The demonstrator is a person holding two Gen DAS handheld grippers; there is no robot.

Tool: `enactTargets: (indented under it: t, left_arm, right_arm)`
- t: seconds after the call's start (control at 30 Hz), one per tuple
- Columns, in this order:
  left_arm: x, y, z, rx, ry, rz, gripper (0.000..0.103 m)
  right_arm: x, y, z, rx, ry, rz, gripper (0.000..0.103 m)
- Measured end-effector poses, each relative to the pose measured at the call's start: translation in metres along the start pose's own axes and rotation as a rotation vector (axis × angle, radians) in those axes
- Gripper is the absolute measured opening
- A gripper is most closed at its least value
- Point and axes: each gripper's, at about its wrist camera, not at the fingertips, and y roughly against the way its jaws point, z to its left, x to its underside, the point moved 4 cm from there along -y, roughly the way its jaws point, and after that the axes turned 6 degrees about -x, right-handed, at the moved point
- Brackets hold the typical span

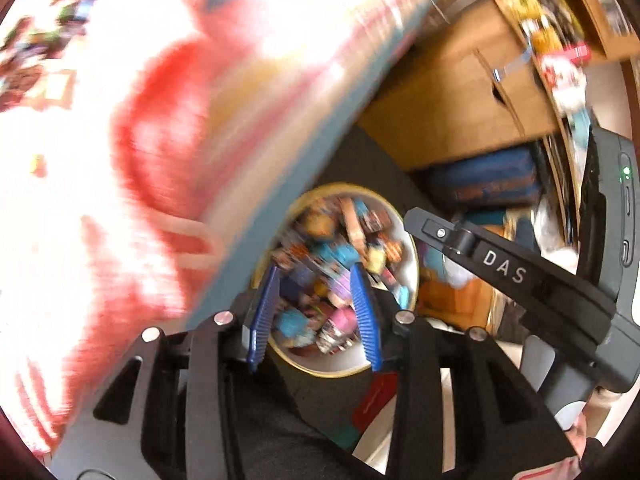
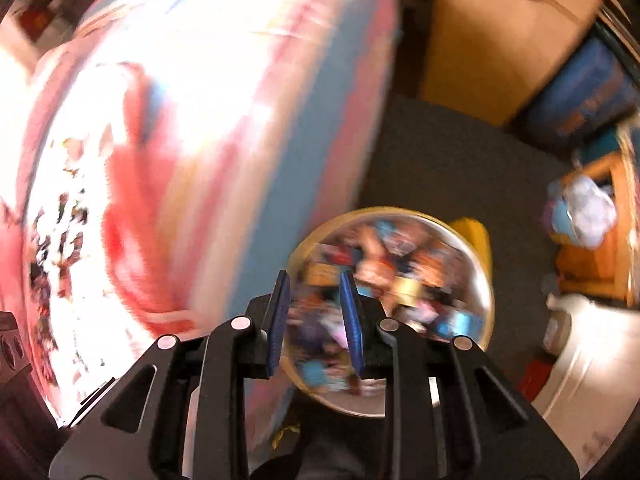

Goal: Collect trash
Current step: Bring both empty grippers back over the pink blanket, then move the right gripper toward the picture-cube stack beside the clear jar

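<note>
Left gripper point(image 1: 316, 312) with jaws spread and empty, right gripper point(image 2: 316, 322) likewise parted, bin point(image 2: 482, 276) of blurred wrappers point(image 2: 384, 280) directly beneath both, bed point(image 2: 200, 120) left of them

Left wrist view: bin point(image 1: 412, 256) at 6 o'clock holds wrappers point(image 1: 332, 280); bed point(image 1: 160, 140) at 10; cabinet point(image 1: 460, 92) at 1; bin sits on floor point(image 1: 360, 160) between them.
</note>
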Motion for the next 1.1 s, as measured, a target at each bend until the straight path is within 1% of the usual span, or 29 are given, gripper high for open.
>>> enactTargets:
  t: [0.03, 0.1, 0.2, 0.27, 0.33, 0.4, 0.43, 0.6, 0.7, 0.83, 0.9, 0.97, 1.1]
  left_arm:
    - [-0.003, 0.011, 0.014, -0.006, 0.034, -0.027, 0.036]
    - [-0.006, 0.028, 0.037, -0.021, 0.091, -0.065, 0.036]
    - [-0.003, 0.058, 0.089, -0.056, 0.217, -0.129, 0.037]
    - [0.002, 0.072, 0.118, -0.076, 0.291, -0.157, 0.040]
    - [0.013, 0.091, 0.155, -0.105, 0.388, -0.192, 0.042]
    - [0.024, 0.106, 0.186, -0.121, 0.471, -0.219, 0.043]
    - [0.035, 0.117, 0.209, -0.146, 0.533, -0.236, 0.043]
    - [0.070, 0.149, 0.279, -0.207, 0.723, -0.288, 0.043]
    - [0.087, 0.164, 0.316, -0.232, 0.834, -0.313, 0.043]
    - [0.094, 0.171, 0.348, -0.234, 0.920, -0.334, 0.044]
    - [0.091, 0.171, 0.357, -0.235, 0.945, -0.339, 0.046]
    - [0.089, 0.171, 0.365, -0.249, 0.961, -0.345, 0.052]
    - [0.078, 0.162, 0.371, -0.265, 0.956, -0.335, 0.052]
  right_arm:
    - [-0.003, -0.001, 0.022, -0.019, 0.041, -0.002, 0.026]
    - [-0.004, -0.003, 0.053, -0.045, 0.101, 0.001, 0.026]
    - [-0.002, -0.010, 0.112, -0.090, 0.217, 0.016, 0.026]
    - [0.005, -0.019, 0.155, -0.123, 0.301, 0.041, 0.026]
    - [0.016, -0.027, 0.194, -0.153, 0.373, 0.070, 0.028]
    - [0.029, -0.034, 0.230, -0.177, 0.443, 0.090, 0.032]
    - [0.036, -0.038, 0.254, -0.193, 0.489, 0.103, 0.033]
    - [0.067, -0.054, 0.341, -0.238, 0.664, 0.139, 0.045]
    - [0.079, -0.061, 0.375, -0.242, 0.740, 0.148, 0.050]
    - [0.082, -0.074, 0.412, -0.228, 0.831, 0.152, 0.050]
    - [0.078, -0.082, 0.423, -0.216, 0.848, 0.156, 0.050]
    - [0.073, -0.094, 0.434, -0.206, 0.853, 0.168, 0.050]
    - [0.063, -0.123, 0.449, -0.173, 0.861, 0.203, 0.050]
